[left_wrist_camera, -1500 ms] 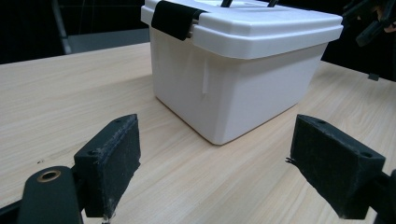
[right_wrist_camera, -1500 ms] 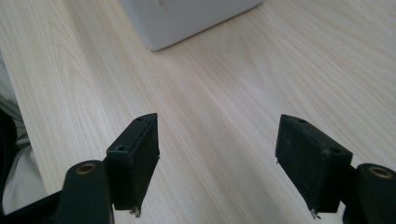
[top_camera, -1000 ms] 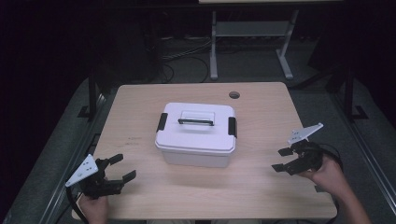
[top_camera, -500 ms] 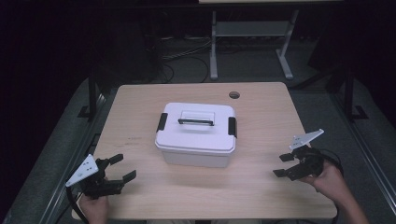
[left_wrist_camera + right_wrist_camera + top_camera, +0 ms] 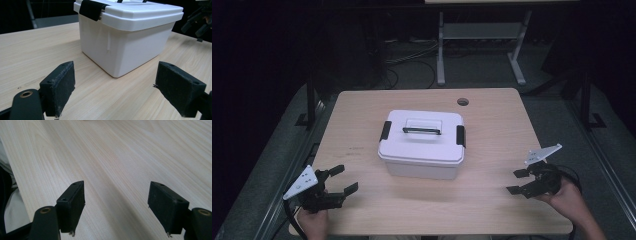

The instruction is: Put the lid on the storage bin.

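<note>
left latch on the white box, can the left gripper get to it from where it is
Probably yes. The left gripper sits open near the table's front corner, and bare wood lies between it and the white box. The black latch faces that side, uncovered.

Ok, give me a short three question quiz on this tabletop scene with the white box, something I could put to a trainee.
1. True or false: the white plastic lidded box has its lid on.
2. Which holds something: the left gripper, the right gripper, or neither?
3. What colour are the latches at the two ends of the box lid?

Key
1. True; the lid sits on the box, with its handle lying on top.
2. Neither; both grippers are open over the light wooden table, apart from the box, one on each side.
3. Black.
</note>
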A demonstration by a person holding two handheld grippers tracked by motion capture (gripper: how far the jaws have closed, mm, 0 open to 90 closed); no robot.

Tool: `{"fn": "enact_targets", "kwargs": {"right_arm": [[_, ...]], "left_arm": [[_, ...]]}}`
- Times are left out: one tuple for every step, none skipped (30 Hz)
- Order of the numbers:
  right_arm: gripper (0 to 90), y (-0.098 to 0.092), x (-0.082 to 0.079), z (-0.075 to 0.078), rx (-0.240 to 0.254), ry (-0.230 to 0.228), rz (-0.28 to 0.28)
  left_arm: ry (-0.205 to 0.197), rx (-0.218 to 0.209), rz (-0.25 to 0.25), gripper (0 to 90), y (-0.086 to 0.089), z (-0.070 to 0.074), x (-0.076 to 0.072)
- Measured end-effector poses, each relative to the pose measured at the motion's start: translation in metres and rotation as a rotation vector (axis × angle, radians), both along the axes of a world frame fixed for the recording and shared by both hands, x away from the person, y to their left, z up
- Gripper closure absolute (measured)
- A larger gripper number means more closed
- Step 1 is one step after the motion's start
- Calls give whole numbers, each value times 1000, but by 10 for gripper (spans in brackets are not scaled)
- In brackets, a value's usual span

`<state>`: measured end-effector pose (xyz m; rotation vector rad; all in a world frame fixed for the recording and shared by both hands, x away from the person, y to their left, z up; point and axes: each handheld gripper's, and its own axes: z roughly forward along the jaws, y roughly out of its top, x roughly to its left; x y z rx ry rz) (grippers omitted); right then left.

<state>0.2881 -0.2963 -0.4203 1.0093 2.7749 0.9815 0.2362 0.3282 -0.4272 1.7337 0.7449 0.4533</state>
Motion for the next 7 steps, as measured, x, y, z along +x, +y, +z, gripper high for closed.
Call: {"fn": "enact_targets", "kwargs": {"right_arm": [[292, 0, -1, 0, 2, -2, -2], [292, 0, -1, 0, 3, -3, -1], [292, 0, -1, -1, 4, -2, -4], [292, 0, -1, -1, 5, -4, -2], [292, 0, -1, -1, 4, -4, 0], [292, -1, -1, -1, 4, -4, 0], [291, -1, -2, 0, 4, -2, -3]], "left_arm": [[0, 0, 0, 157, 0, 0, 0], [-1, 1, 1, 157, 0, 0, 0], [-1, 0, 0, 157, 0, 0, 0], [0, 0, 0, 157, 0, 0, 0], [0, 0, 0, 157, 0, 0, 0], [0, 1, 0, 157, 0, 0, 0], [-1, 1, 2, 157, 0, 0, 0]]}}
